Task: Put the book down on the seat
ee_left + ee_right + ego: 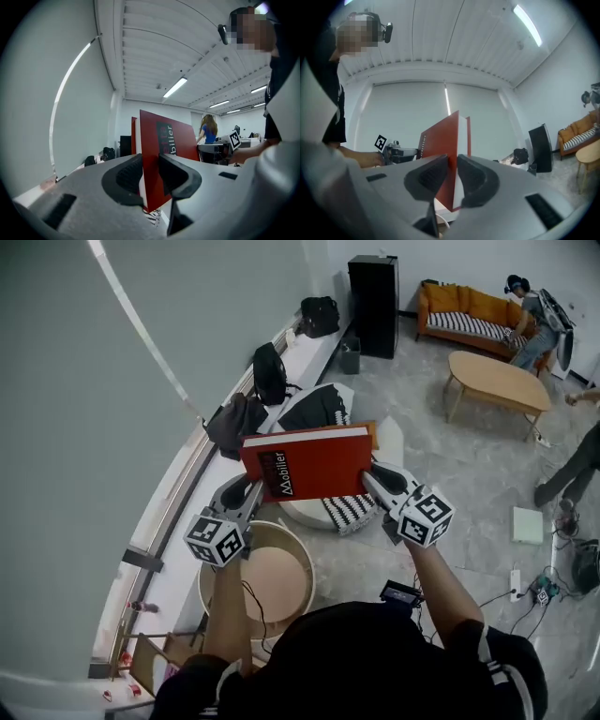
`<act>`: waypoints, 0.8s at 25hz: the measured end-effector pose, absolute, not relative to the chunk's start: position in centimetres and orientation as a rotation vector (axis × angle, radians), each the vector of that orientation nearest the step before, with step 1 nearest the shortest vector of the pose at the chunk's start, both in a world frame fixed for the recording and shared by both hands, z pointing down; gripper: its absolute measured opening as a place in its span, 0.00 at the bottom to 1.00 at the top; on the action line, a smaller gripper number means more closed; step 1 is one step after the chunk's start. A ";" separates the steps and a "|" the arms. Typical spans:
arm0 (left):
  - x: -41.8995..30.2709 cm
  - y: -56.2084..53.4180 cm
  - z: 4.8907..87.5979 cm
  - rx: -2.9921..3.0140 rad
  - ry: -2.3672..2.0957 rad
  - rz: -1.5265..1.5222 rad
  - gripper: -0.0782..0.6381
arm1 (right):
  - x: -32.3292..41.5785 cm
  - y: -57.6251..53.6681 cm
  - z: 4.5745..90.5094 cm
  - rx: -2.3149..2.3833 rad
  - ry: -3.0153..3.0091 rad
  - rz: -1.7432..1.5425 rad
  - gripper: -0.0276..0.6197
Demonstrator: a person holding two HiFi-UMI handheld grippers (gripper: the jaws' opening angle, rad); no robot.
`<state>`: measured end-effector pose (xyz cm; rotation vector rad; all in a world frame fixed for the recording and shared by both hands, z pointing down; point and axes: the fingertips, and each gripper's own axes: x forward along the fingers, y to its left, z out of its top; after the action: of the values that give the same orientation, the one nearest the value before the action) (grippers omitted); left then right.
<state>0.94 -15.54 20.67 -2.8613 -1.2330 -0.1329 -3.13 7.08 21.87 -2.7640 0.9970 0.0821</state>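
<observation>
I hold a red hardcover book (pixel 309 460) flat and level in the air, one gripper at each short end. The left gripper (pixel 246 487) is shut on its left edge, and the right gripper (pixel 373 476) is shut on its right edge. Seen from the left gripper view, the book (pixel 166 140) stands between the pads of that gripper (pixel 150 174). From the right gripper view the book (pixel 440 140) is pinched in the same way by that gripper (pixel 453 174). Below the book is a white seat (pixel 389 442) with a striped cushion (pixel 349 512).
A round tub-like table (pixel 272 577) stands just below my arms. Black bags (pixel 270 373) lie along the white window ledge at the left. A black cabinet (pixel 373 304), an orange sofa (pixel 469 310) and an oval wooden table (pixel 497 381) are farther off, with people at the right.
</observation>
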 end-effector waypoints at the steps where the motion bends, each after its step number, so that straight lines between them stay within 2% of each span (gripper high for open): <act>1: 1.1 -14.2 20.6 -2.849 -1.258 -0.127 0.27 | -3.4 8.4 21.7 -2.774 0.977 0.094 0.17; 20: 0.8 8.2 20.9 -2.639 -1.704 -0.081 0.27 | -10.3 28.5 22.1 -2.919 0.551 0.157 0.17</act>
<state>0.79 8.23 20.94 -2.6393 -1.7038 -0.0812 -10.33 28.50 22.06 -2.9186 0.5512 0.1571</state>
